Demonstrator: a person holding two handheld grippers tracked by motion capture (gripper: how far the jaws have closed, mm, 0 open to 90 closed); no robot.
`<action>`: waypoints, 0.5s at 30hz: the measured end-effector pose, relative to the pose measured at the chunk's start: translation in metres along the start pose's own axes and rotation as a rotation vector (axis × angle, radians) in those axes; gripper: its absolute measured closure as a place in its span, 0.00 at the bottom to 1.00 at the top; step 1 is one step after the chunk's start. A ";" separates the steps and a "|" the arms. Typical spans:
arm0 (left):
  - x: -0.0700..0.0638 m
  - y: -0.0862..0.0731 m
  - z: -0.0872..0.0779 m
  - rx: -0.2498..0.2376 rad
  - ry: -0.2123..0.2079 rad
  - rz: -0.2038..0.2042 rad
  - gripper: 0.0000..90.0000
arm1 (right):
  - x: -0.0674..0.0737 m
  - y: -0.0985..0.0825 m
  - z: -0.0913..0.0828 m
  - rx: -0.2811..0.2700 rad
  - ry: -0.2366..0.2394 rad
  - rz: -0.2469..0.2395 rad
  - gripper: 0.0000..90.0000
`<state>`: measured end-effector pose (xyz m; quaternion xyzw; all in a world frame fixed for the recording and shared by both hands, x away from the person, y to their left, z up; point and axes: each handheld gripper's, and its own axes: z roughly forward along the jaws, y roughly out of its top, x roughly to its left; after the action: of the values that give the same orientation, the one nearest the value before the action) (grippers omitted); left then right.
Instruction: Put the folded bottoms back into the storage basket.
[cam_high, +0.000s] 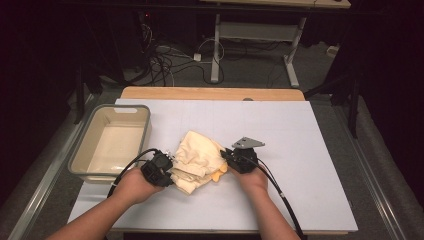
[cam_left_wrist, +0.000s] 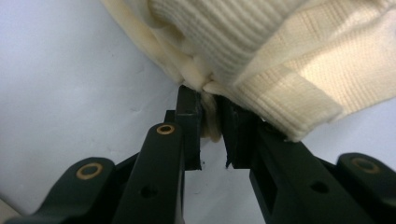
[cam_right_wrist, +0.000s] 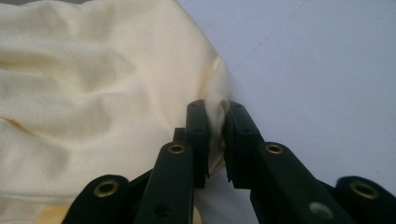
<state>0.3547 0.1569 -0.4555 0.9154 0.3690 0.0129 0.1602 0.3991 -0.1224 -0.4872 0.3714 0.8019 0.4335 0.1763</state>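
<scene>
Cream cloth (cam_high: 196, 160), crumpled with ribbed knit edges, lies on the bench (cam_high: 300, 150) between both tools: left hand-held gripper (cam_left_wrist: 211, 126) pinches one edge, right hand-held gripper (cam_right_wrist: 215, 135) clamps the opposite edge.

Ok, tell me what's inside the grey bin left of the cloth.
The grey bin shows a bare cream floor and walls, with nothing lying in it. Its near wall hides a strip of the floor by the left gripper, so that strip cannot be checked.
</scene>
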 end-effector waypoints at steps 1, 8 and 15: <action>0.000 0.001 0.000 0.007 0.000 0.004 0.85 | 0.000 0.000 0.000 0.000 -0.001 0.000 0.92; 0.000 0.008 -0.002 0.059 0.001 0.010 0.85 | 0.001 0.000 -0.001 -0.007 -0.006 -0.010 0.92; 0.002 0.011 -0.007 0.071 -0.017 -0.009 0.85 | 0.003 0.001 -0.002 -0.014 -0.018 -0.020 0.92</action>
<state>0.3624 0.1529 -0.4462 0.9190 0.3718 -0.0087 0.1307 0.3963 -0.1208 -0.4856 0.3662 0.8008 0.4339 0.1906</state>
